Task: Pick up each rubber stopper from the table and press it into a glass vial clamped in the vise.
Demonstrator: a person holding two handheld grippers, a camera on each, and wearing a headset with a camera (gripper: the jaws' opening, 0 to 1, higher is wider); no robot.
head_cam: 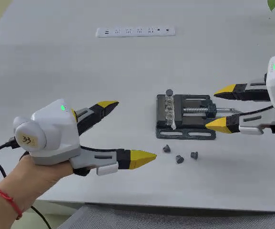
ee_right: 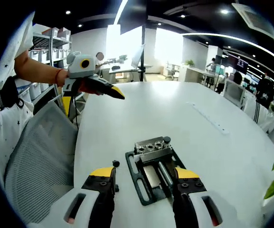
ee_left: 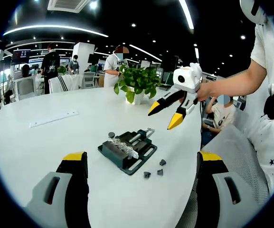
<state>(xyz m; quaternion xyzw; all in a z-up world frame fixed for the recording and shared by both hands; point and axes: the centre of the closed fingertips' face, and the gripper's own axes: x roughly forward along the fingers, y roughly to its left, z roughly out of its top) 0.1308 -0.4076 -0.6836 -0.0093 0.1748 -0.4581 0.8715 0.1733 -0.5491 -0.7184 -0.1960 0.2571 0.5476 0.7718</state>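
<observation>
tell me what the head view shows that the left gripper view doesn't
Head view adds: the hand holding the left gripper, a red wrist cord, and that gripper's white body.
Left gripper view adds: people standing across the room, and ceiling lights.
Shared: the vise with its vials, one already stoppered, three loose stoppers, the power strip, and the right gripper with fingers apart.

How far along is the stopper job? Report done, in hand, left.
Done: one vial at the far end of the vise looks capped with a stopper. In hand: nothing; left gripper and right gripper are both open, empty. Left: three stoppers lie on the table beside the vise, other vials open.
</observation>
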